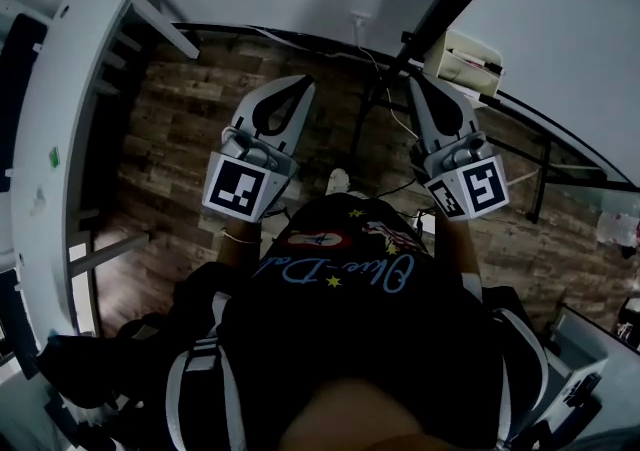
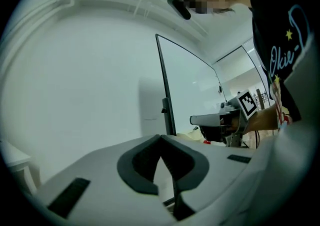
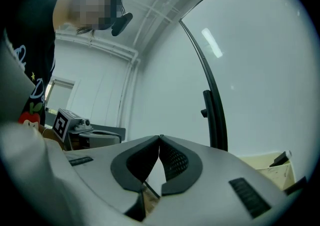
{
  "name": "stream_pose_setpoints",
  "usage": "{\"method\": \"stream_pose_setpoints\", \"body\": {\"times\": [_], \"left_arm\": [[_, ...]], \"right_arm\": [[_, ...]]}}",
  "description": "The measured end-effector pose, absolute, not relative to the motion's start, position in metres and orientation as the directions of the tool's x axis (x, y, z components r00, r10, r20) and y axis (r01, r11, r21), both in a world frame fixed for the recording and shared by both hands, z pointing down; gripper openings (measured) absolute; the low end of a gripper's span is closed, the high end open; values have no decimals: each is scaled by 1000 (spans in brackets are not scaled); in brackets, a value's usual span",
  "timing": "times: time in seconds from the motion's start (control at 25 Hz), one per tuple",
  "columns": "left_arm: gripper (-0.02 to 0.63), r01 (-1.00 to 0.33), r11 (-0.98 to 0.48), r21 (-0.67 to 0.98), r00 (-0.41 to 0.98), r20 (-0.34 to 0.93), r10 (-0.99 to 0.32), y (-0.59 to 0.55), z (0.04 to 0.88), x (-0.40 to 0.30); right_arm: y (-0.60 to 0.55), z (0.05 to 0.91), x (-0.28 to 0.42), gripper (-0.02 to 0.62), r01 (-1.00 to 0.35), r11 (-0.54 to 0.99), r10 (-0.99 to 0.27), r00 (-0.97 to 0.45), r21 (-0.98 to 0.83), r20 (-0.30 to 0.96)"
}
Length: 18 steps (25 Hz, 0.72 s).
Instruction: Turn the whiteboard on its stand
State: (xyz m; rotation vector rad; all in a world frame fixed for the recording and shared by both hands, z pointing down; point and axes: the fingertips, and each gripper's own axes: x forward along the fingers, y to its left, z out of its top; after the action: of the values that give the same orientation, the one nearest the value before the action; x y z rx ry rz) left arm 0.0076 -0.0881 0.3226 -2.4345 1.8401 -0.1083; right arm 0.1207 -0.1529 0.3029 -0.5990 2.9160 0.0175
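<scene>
Both grippers shut and empty, held up before the whiteboard

The left gripper's fingers are pressed together at the tips with nothing between them, and the right gripper's are the same. Ahead of the right tips and off to their right rises the whiteboard, its black frame edge standing upright a little beyond them. From the left tips the board lies ahead and to the right, past the other gripper. Its tray sits just beyond the right fingers, over a wooden floor.
</scene>
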Motion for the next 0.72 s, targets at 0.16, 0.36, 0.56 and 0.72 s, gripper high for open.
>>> {"method": "stream_pose_setpoints", "body": {"times": [0.16, 0.36, 0.56, 0.72], "left_arm": [[23, -944, -311, -111, 313, 0, -950, -104, 320, 11], [23, -928, -360, -94, 362, -2, -932, -127, 321, 17], [25, -908, -410, -90, 412, -10, -911, -147, 319, 29], [26, -886, -454, -94, 457, -11, -890, -159, 317, 40]], "right_arm": [[-165, 303, 126, 23, -433, 901, -430, -888, -21, -163], [-182, 305, 138, 23, -486, 874, -483, -862, -14, -154], [-196, 302, 152, 25, -533, 846, -527, -835, -6, -160], [-201, 297, 157, 26, -551, 834, -543, -823, 2, -169]]}}
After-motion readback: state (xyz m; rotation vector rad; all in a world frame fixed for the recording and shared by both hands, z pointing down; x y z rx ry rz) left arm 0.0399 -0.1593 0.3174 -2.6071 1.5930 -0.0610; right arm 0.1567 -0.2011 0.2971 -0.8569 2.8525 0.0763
